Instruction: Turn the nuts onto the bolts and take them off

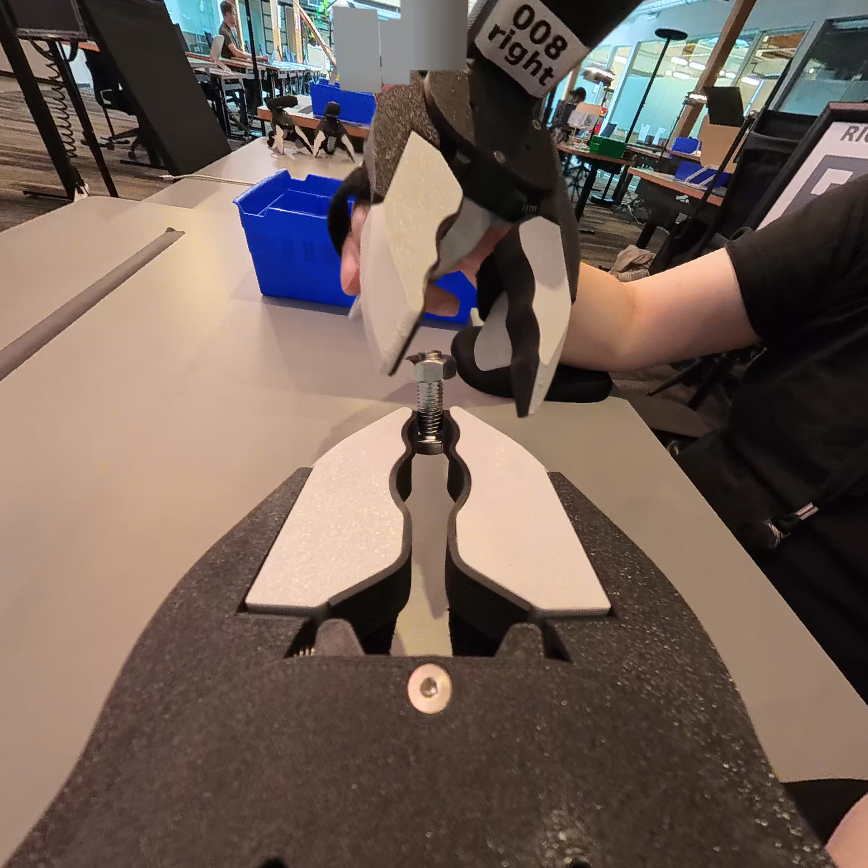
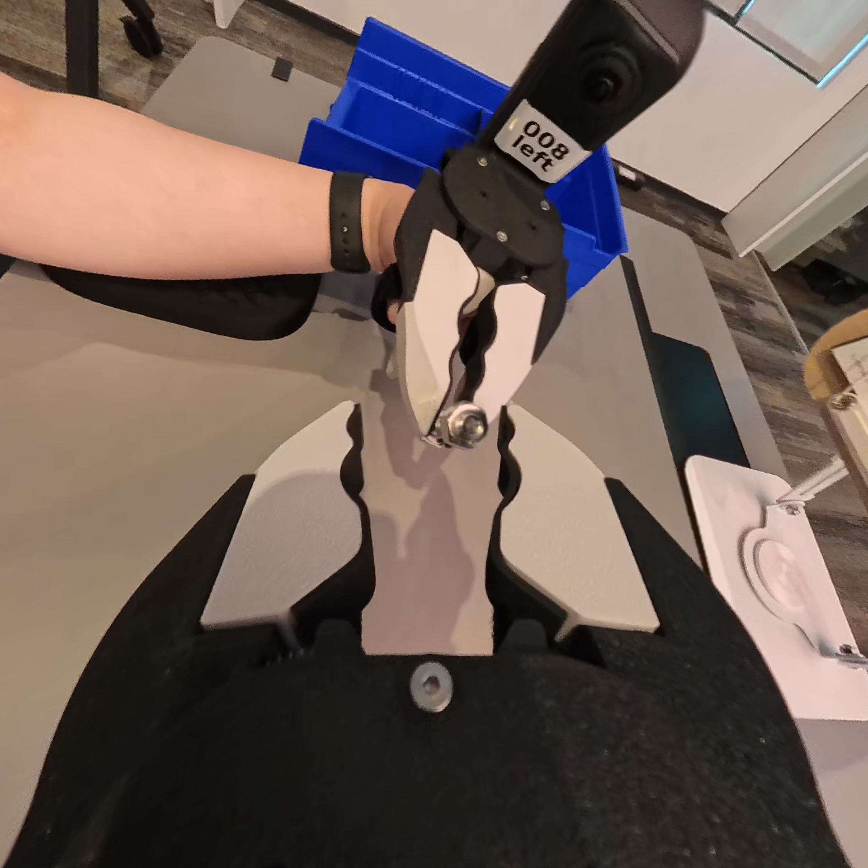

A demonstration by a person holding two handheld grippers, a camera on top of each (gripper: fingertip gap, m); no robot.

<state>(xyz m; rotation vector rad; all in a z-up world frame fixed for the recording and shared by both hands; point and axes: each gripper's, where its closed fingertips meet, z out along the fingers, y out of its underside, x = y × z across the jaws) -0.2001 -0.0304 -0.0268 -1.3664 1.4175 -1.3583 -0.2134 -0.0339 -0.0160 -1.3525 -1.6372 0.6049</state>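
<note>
1. The bolt (image 1: 428,413) is clamped by its head between the tips of the left gripper (image 1: 430,434), shank pointing away from the gripper and held above the table (image 1: 141,399).
2. A nut (image 1: 434,365) is seen seated at the far end of the thread; in the right wrist view it shows as a hexagon around the bolt's tip (image 2: 462,425).
3. The right gripper (image 1: 465,390) is spread wide and holds nothing; its fingers are placed to either side of the nut, not touching it as far as can be told.
4. Most of the thread below the nut is left bare, so the nut is judged to be only a few turns on, or nearly off; which of the two cannot be told.
5. A blue bin (image 1: 291,244) is stood well behind; its contents are hidden, so any remaining bolts cannot be counted.
</note>
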